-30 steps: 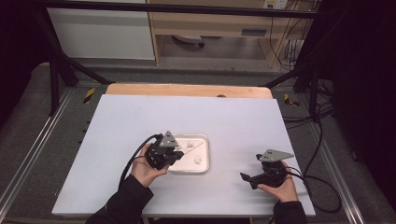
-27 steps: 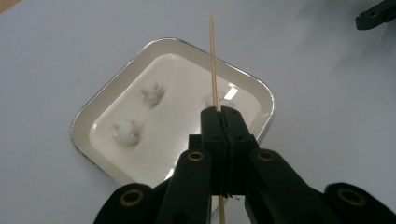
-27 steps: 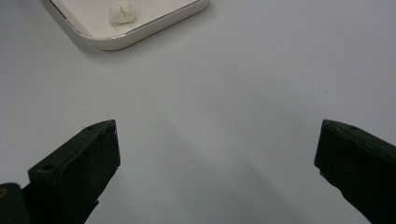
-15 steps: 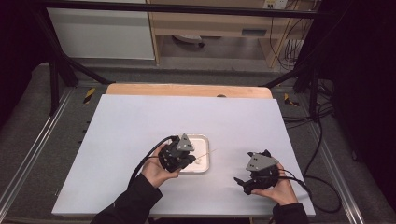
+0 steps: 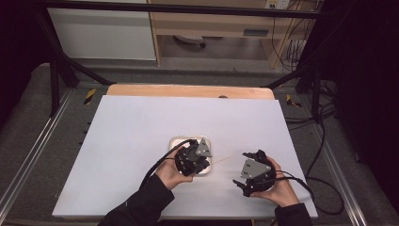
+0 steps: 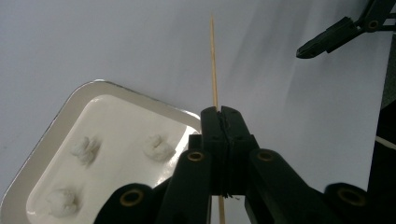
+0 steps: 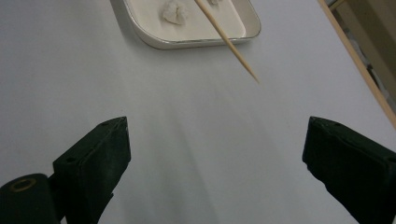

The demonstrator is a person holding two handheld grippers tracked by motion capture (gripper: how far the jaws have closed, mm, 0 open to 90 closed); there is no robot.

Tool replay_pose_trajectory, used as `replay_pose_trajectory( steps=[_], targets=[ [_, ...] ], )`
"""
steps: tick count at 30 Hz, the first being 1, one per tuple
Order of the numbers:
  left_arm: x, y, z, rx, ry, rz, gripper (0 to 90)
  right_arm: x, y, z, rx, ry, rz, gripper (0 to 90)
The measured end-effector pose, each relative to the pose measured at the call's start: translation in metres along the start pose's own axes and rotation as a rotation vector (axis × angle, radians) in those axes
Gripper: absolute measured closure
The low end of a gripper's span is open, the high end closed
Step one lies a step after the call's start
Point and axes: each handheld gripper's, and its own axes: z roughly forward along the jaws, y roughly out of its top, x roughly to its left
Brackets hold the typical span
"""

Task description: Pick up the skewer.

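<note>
- White table (image 5: 141, 141): both hands work at its near edge, the tray between centre and the person's side.
- Tray (image 6: 93, 93): shallow, white, rounded corners; three small white lumps (image 6: 159, 147) sit in it, apart from one another. In the high view it lies mostly under the left gripper (image 5: 196, 157).
- Left gripper, seen along its own jaws (image 6: 222, 122): jaws fully together, clamped on a thin wooden skewer (image 6: 214, 60). The skewer runs straight through the pinch line, most of its length sticking out ahead, a short stub behind.
- Right gripper (image 7: 215, 140): jaws spread wide, nothing between them, pads clear of everything; they have just been closing in slightly. In the high view it (image 5: 244, 178) sits to the right of the tray, near it, not touching.
- Key relation: the skewer's long axis points from the left gripper toward the right one. Its sharp tip (image 7: 254, 79) hangs just past the tray rim, above bare table, ahead of the right gripper's open jaws and roughly on their centreline.
- Judgement: the left gripper owns the skewer; the right is the nearer free tool to the tip. The lumps lie beside and below the shaft, not in line with the point, so spearing one calls for swinging the tip back over the tray.
</note>
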Motion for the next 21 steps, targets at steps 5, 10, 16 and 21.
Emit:
replay_pose_trajectory(
  steps=[5, 10, 16, 21],
  targets=[
    [-0.003, 0.004, 0.008, 0.002, -0.009, 0.004, 89.1, 0.004, 0.003, -0.001, 0.008, -0.019, -0.09, 13.5],
    [-0.008, 0.007, 0.016, 0.006, -0.021, 0.01, 89.1, 0.007, 0.006, 0.001, -0.003, -0.035, -0.154, 18.4],
    [-0.013, 0.011, 0.021, 0.006, -0.033, 0.022, 89.1, 0.01, 0.01, 0.006, 0.01, -0.047, -0.283, 30.0],
    [-0.016, 0.015, 0.023, 0.001, -0.045, 0.043, 89.1, 0.013, 0.01, 0.01, 0.005, -0.063, -0.388, 39.3]
  ],
)
